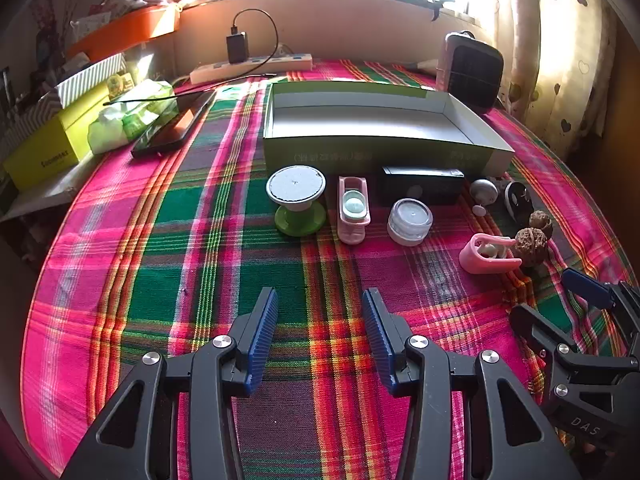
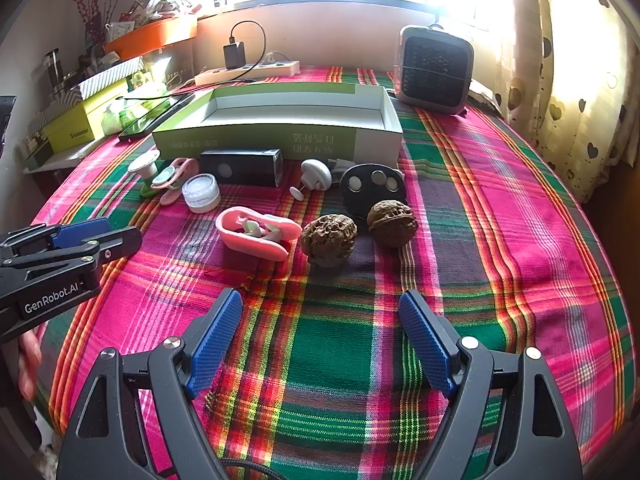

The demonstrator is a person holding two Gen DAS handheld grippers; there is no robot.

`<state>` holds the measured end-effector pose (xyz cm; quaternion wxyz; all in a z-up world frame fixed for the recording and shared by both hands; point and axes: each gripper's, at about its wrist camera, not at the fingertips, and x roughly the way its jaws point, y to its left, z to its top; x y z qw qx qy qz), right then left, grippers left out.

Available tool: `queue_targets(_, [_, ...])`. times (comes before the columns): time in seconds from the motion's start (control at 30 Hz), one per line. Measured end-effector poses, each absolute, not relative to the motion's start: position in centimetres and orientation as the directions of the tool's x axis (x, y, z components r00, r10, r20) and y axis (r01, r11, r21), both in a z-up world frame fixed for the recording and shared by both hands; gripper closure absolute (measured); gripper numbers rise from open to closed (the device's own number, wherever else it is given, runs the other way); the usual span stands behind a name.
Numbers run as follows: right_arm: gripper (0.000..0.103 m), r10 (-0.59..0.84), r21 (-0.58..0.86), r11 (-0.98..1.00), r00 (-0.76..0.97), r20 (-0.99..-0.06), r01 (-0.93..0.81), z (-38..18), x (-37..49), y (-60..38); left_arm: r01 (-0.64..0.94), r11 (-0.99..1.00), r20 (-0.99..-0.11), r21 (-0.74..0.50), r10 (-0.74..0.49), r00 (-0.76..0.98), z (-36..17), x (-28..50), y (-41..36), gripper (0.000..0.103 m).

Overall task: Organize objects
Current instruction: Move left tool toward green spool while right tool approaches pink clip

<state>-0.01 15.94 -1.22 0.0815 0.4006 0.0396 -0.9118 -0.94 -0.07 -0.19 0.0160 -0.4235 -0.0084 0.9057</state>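
Observation:
A row of small objects lies on the plaid cloth in front of an empty green-and-white box (image 1: 372, 120) (image 2: 280, 120): a green spool (image 1: 297, 204) (image 2: 146, 174), a pink case (image 1: 353, 208), a white jar (image 1: 410, 222) (image 2: 201, 193), a black box (image 1: 420, 186) (image 2: 242, 167), a pink holder (image 1: 486, 254) (image 2: 258, 232), two walnuts (image 2: 329, 240) (image 2: 392, 222), a white plug (image 2: 316, 176) and a black oval disc (image 2: 372, 188). My left gripper (image 1: 320, 300) (image 2: 98, 236) hovers open, nothing between its pads. My right gripper (image 2: 320, 304) (image 1: 556, 296) is open too, short of the walnuts.
A small grey fan heater (image 1: 472, 72) (image 2: 434, 70) stands at the back right. A power strip with a charger (image 1: 248, 66) lies along the wall. A phone (image 1: 172, 128), tissue packs and yellow boxes (image 1: 48, 148) crowd the left edge. A curtain (image 2: 568, 80) hangs at the right.

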Motion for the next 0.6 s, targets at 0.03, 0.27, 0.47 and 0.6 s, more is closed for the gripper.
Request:
queue_targets(0.03, [0.022, -0.121, -0.006, -0.983, -0.664, -0.738, 0.186, -1.2, -0.1, 16.0, -0.025, -0.999, -0.767, -0.024, 0.034, -0.64, -0.1, -1.0, -0.1, 0.061])
queue_targets(0.27, [0.022, -0.161, 0.004, -0.972, -0.651, -0.742, 0.237, -1.1, -0.2, 15.9, -0.062, -0.998, -0.768, -0.029, 0.062, -0.637, -0.2, -1.4, -0.5, 0.061])
queue_targets(0.47, [0.022, -0.232, 0.024, -0.949, -0.647, -0.727, 0.313, -0.7, 0.2, 15.4, -0.084, -0.995, -0.765, -0.046, 0.089, -0.638, -0.1, -1.5, -1.0, 0.061])
queue_targets(0.6, [0.022, -0.276, 0.052, -0.939, -0.654, -0.704, 0.34, 0.0, 0.1, 15.4, -0.089, -0.994, -0.763, -0.07, 0.111, -0.637, 0.0, -1.6, -1.6, 0.061])
